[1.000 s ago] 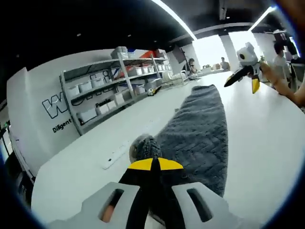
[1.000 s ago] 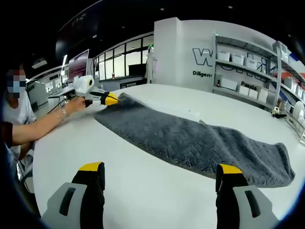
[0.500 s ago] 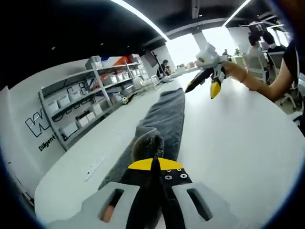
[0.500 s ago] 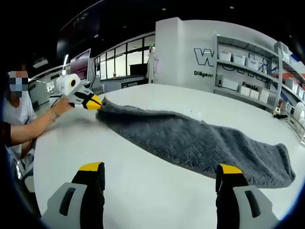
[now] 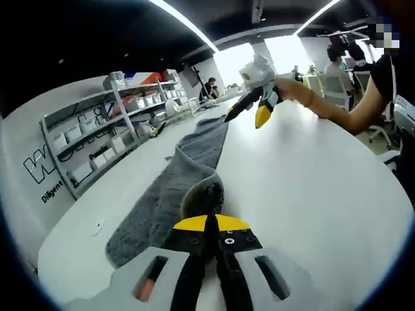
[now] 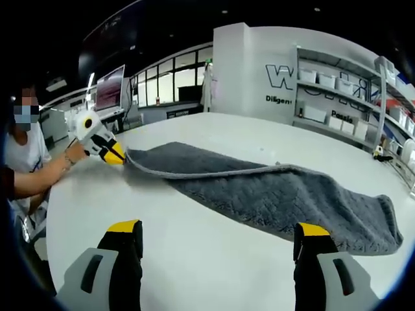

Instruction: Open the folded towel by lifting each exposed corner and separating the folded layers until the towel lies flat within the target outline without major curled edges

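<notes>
A dark grey towel (image 6: 285,194) lies lengthwise on the white table (image 6: 207,272). Its upper layer is peeled back along one long edge. My left gripper (image 5: 211,221) is shut on a bunched corner of the towel (image 5: 202,193), and the cloth runs away from the jaws toward the shelves. In the right gripper view that left gripper (image 6: 110,154) holds the corner low over the table at the towel's left end, in a person's hand. My right gripper (image 6: 217,230) stands open above bare table in front of the towel. It appears as the right gripper (image 5: 251,109), raised beyond the towel's far end.
Shelves with white bins (image 5: 97,126) line the wall behind the table, the same shelves (image 6: 337,84) being at the right. A person's forearm (image 6: 39,175) reaches in from the left. Other people sit at desks (image 5: 343,61) far off.
The left gripper has drawn the towel corner outward and down toward the table, peeling the upper layer away from the lower one. The right gripper stays open, hardly moved.
</notes>
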Action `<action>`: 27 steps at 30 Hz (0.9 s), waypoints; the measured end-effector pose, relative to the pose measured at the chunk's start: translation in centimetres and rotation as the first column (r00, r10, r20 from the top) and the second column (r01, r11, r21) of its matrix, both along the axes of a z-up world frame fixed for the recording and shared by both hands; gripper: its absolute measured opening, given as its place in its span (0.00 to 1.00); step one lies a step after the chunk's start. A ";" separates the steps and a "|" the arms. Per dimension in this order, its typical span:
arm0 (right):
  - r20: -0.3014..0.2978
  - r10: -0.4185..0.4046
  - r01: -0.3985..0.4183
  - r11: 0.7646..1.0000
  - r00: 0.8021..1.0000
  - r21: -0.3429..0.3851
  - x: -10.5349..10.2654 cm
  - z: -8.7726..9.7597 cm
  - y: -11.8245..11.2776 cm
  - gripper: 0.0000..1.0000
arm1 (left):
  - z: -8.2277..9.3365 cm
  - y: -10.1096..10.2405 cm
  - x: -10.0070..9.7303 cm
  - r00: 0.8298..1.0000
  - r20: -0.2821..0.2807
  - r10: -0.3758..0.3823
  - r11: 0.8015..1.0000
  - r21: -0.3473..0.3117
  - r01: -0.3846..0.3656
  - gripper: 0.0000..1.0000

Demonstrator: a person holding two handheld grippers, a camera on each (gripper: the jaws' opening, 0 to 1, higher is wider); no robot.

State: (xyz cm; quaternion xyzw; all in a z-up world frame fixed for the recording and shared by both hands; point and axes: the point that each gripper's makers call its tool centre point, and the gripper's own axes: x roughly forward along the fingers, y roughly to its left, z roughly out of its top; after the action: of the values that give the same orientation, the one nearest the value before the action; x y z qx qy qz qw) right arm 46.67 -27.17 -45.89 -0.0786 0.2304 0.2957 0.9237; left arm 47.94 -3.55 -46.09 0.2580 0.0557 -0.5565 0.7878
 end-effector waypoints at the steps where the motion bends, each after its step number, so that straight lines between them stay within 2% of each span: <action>1: -0.002 -0.001 0.001 1.000 1.000 -0.002 0.0 -0.1 0.0 0.99 | 0.1 0.0 -0.2 1.000 -0.008 -0.005 1.000 -0.012 0.005 0.03; 2: -0.003 -0.002 0.002 1.000 1.000 -0.003 0.0 -0.1 0.0 0.99 | 0.2 -0.1 -0.3 1.000 -0.020 -0.007 0.999 -0.035 0.006 0.04; 5: -0.005 0.001 -0.001 1.000 1.000 0.008 0.0 0.0 -0.1 0.99 | 0.3 -0.2 -0.9 0.998 -0.052 -0.018 0.998 -0.062 0.015 0.16; 8: -0.009 0.016 -0.016 0.999 1.000 0.033 -0.1 0.1 0.2 0.99 | 0.0 -0.5 -1.7 0.998 -0.053 -0.042 0.998 -0.052 0.040 0.18; 11: -0.007 0.018 -0.018 1.000 1.000 0.021 -0.1 0.0 0.3 0.99 | -0.3 -0.9 -2.0 0.999 -0.025 -0.037 0.999 -0.028 0.037 0.25; 16: -0.007 0.021 -0.021 0.999 1.000 0.028 -0.2 0.1 0.3 0.99 | -0.4 -1.1 -2.6 0.999 0.032 -0.042 0.999 0.022 0.041 0.25; 20: -0.009 0.021 -0.021 0.999 1.000 0.027 -0.2 0.0 0.2 0.99 | 0.9 -1.2 -2.8 0.998 0.051 -0.042 0.999 -0.020 0.043 0.25; 25: -0.006 0.026 -0.026 0.999 1.000 0.025 -0.4 0.1 0.3 0.99 | 1.1 -1.2 -2.6 0.997 0.065 -0.035 0.999 -0.021 0.037 0.28; 27: -0.004 0.028 -0.028 0.999 1.000 0.030 -0.4 0.2 0.4 0.99 | 0.6 -1.1 -3.1 0.997 0.044 -0.060 0.998 0.004 0.060 0.29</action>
State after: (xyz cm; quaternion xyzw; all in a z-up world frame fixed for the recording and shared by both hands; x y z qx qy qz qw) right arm 46.22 -26.81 -45.71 -0.0672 0.2270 0.3121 0.9201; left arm 44.80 -4.65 -45.48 0.2730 0.0314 -0.5739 0.7715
